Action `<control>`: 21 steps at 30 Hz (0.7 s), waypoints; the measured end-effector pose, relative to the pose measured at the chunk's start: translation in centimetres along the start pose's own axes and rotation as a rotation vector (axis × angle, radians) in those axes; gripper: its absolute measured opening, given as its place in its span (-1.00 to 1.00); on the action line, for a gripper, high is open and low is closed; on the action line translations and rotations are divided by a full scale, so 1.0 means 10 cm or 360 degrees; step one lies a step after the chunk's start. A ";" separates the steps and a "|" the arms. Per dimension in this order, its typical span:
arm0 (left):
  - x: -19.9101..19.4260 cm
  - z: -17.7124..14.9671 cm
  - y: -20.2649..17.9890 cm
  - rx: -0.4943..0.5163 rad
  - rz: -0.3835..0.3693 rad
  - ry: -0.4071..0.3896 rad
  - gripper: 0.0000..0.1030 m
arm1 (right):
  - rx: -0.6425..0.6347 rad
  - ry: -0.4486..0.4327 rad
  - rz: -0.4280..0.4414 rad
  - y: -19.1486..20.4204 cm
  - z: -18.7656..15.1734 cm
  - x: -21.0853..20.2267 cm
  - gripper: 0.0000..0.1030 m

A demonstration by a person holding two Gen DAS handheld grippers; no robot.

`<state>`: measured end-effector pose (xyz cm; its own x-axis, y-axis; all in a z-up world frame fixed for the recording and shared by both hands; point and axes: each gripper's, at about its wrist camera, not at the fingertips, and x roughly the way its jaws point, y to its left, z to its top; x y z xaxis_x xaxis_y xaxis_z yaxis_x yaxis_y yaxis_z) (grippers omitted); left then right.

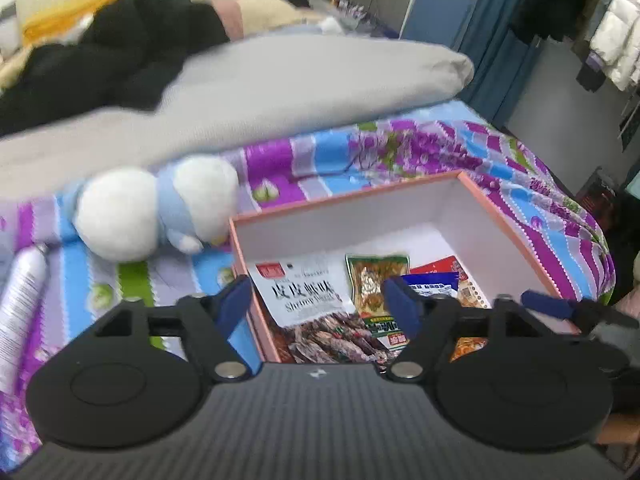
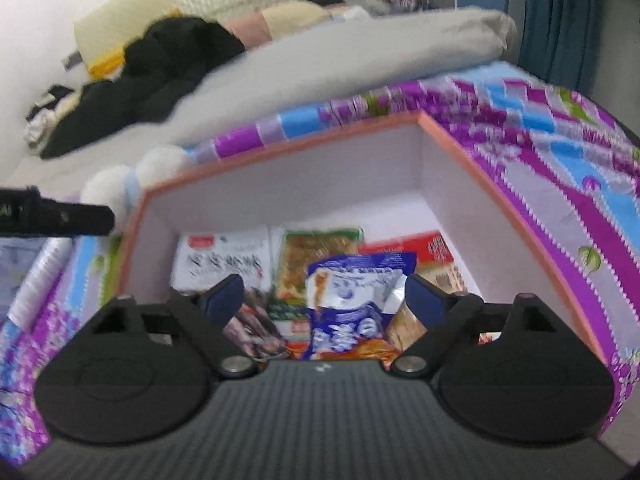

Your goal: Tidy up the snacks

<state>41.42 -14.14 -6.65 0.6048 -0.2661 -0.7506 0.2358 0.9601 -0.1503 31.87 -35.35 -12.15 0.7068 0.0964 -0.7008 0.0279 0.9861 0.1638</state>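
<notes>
Four snack packets in box [image 2: 280, 148]: shrimp [image 1: 308, 292], green [image 1: 376, 280], red [image 2: 436, 252], blue [image 2: 352, 300]; both my grippers [image 1: 320, 304] [image 2: 324, 300] wide open, empty; nothing visibly left.

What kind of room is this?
Most likely a bedroom: a bed with a floral sheet and grey duvet, a plush toy, and coats hanging nearby. The snack box sits on the bed.
</notes>
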 end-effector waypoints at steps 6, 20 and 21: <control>-0.73 0.07 -0.03 -0.0035 0.0029 -0.0134 0.87 | -0.0037 -0.0211 0.0038 0.16 0.21 -0.66 0.73; -2.09 -0.31 -0.33 0.0073 0.0070 -0.0423 1.00 | -0.0019 -0.0514 0.0046 0.41 0.04 -1.92 0.73; -2.15 -0.36 -0.33 0.0067 0.0064 -0.0430 1.00 | -0.0015 -0.0524 0.0044 0.42 0.01 -1.97 0.73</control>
<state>24.91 -11.25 7.68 0.7940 -0.2464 -0.5558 0.2352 0.9675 -0.0928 18.14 -33.14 2.41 0.8979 0.0756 -0.4338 0.0001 0.9851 0.1719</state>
